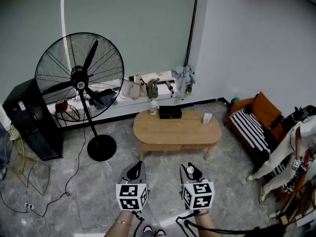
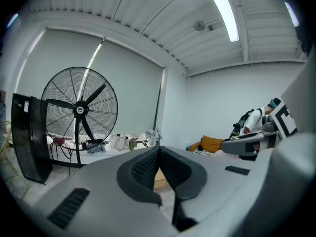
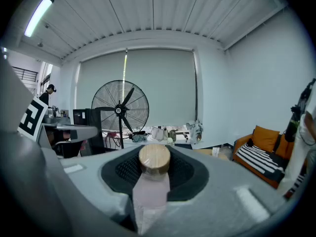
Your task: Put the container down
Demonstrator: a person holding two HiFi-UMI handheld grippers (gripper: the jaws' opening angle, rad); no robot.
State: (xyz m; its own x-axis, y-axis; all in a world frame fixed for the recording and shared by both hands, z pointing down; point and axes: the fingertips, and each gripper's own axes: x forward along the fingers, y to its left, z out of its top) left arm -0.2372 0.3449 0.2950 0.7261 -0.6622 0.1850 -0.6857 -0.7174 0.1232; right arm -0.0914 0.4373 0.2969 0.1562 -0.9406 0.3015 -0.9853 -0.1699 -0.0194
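The container (image 3: 152,181) is a pale pink bottle with a round wooden lid. It stands between the dark pads of my right gripper (image 3: 154,158), which is shut on it. In the head view the right gripper (image 1: 191,171) is low in the middle with the lid of the container (image 1: 190,170) showing at its tip, above the floor and short of the table. My left gripper (image 1: 134,167) hangs beside it on the left. In the left gripper view the left gripper (image 2: 159,155) has its pads together with nothing between them.
An oval wooden coffee table (image 1: 177,130) stands ahead, with a black box (image 1: 170,112), a small bottle (image 1: 154,107) and a white carton (image 1: 207,118) on it. A big standing fan (image 1: 81,78) and a black cabinet (image 1: 29,120) are at left. An orange seat (image 1: 254,122) and a person (image 1: 291,152) are at right.
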